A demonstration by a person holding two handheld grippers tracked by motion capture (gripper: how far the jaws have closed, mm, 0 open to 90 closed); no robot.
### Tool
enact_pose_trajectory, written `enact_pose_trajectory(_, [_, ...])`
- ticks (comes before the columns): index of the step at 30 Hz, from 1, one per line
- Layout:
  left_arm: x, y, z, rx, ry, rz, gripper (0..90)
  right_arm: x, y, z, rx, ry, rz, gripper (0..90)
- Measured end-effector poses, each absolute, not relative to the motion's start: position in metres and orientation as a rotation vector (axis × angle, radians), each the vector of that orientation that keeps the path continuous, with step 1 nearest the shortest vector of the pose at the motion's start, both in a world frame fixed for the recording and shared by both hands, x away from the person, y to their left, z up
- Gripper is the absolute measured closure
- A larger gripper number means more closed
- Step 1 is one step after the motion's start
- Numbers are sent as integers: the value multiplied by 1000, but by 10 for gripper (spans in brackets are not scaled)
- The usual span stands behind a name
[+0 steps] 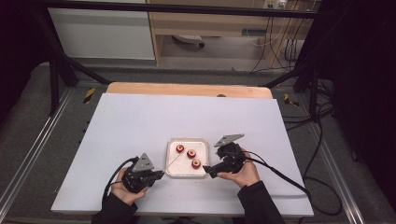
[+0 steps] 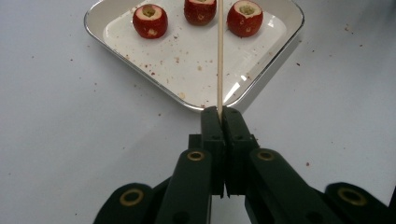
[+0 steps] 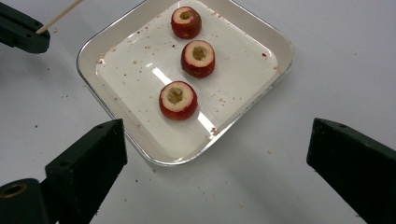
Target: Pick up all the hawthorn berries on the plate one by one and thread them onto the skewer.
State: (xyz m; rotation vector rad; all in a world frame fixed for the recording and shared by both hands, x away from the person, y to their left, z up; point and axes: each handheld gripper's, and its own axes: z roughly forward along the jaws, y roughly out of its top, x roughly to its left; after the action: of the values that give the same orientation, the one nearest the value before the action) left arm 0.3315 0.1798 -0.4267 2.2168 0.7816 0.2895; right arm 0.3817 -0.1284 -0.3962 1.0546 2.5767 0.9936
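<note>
I keep my left claw (image 2: 219, 114) pinched tight on the butt end of the wooden skewer (image 2: 219, 56), so the stick runs straight ahead of it over the white tray (image 2: 261, 79) towards the three cored red fruits (image 3: 178, 100); gripping it low leaves the tip free to spear; my right claw (image 3: 217, 154) stands wide and holds nothing, the tray's near corner between its jaws and the closest fruit just ahead, ready, I judge, to steady one on the surface (image 1: 130, 126).
</note>
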Motion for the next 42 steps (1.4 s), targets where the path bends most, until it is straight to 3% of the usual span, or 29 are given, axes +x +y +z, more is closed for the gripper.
enact_pose_trajectory(9, [331,184,-428,2201,799,294,888,390,-102,-394,1037,2622,906,99])
enact_pose_trajectory(29, [333,186,-430,2207,813,296,889,421,-66,-404,1113,2840,717,458])
enact_pose_trajectory(42, [333,186,-429,2208,813,299,888,430,-64,-412,1184,2881,671,565])
